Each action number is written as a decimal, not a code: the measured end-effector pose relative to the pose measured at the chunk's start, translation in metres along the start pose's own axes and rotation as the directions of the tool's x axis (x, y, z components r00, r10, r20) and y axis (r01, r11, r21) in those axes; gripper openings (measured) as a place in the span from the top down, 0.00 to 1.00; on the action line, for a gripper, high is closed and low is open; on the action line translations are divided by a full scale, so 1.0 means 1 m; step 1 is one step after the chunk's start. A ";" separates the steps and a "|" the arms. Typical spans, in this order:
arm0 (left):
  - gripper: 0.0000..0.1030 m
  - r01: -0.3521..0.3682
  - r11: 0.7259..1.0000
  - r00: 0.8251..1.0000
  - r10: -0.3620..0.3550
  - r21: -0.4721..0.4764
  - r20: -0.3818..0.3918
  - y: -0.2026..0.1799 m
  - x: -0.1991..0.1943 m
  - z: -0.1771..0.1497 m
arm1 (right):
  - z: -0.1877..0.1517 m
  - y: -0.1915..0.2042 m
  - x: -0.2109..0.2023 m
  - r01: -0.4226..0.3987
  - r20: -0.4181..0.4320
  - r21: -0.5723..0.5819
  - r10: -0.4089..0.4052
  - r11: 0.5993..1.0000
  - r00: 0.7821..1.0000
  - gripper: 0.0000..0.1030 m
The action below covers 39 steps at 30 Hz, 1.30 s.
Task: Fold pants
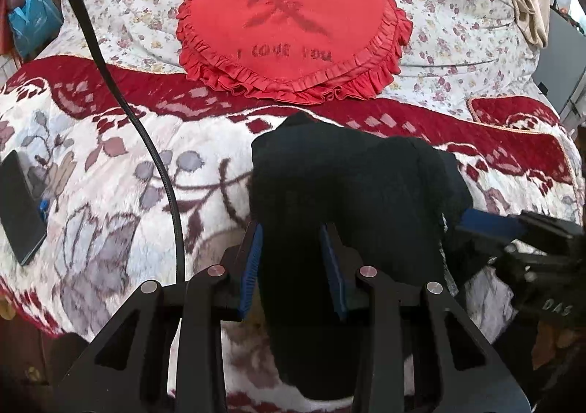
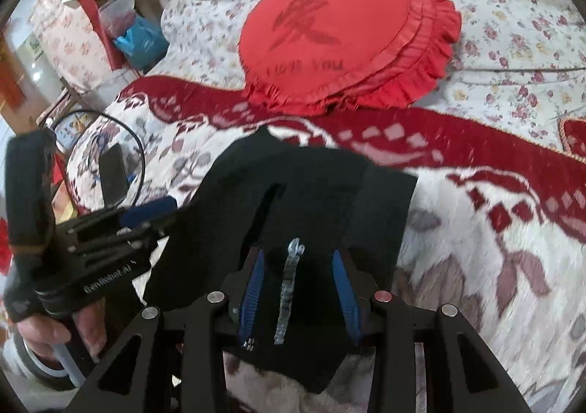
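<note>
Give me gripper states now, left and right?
Left gripper: fingers apart, black pants between them; a firm clamp cannot be told.
Right gripper: same, pants fabric between its fingers, grip cannot be told.

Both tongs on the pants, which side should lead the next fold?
Probably right: the right tongs straddle a flatter, spread part of the black pants; the left tongs hold a bunched clump.

My left gripper point(image 1: 293, 266) has both blue pads pressed into a bunched fold of the black pants point(image 1: 348, 193), which drape over the plush blanket point(image 1: 110, 174). The right gripper point(image 1: 512, 240) enters from the right edge, touching the cloth. Beyond lies a red heart-shaped pillow point(image 1: 289, 24).
</note>
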<state>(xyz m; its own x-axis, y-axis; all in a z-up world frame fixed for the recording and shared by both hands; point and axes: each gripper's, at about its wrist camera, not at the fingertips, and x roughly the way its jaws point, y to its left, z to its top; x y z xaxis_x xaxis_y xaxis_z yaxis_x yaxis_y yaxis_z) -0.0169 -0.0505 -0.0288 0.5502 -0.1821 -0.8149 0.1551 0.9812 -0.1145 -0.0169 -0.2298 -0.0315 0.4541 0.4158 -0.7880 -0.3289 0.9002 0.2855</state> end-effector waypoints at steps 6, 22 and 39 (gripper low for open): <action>0.68 0.009 1.000 1.000 -0.009 -0.003 0.003 -0.004 -0.006 -0.010 | -0.013 -0.009 0.002 0.016 -0.015 0.022 -0.015 1.000 1.000 0.64; 0.64 0.008 1.000 1.000 -0.008 -0.013 -0.007 -0.004 -0.007 -0.017 | -0.020 -0.015 -0.003 0.004 -0.027 0.048 -0.003 0.999 1.000 0.64; 0.47 0.076 0.997 0.995 -0.074 0.022 -0.059 -0.017 -0.001 -0.041 | -0.033 -0.013 0.008 -0.006 -0.058 0.030 0.008 1.000 0.998 0.63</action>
<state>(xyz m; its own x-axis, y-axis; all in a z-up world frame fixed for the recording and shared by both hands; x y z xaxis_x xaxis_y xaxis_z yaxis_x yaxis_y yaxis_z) -0.0538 -0.0647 -0.0488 0.4878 -0.2502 -0.8363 0.2144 0.9630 -0.1631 -0.0360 -0.2426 -0.0593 0.4024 0.4149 -0.8161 -0.3069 0.9010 0.3067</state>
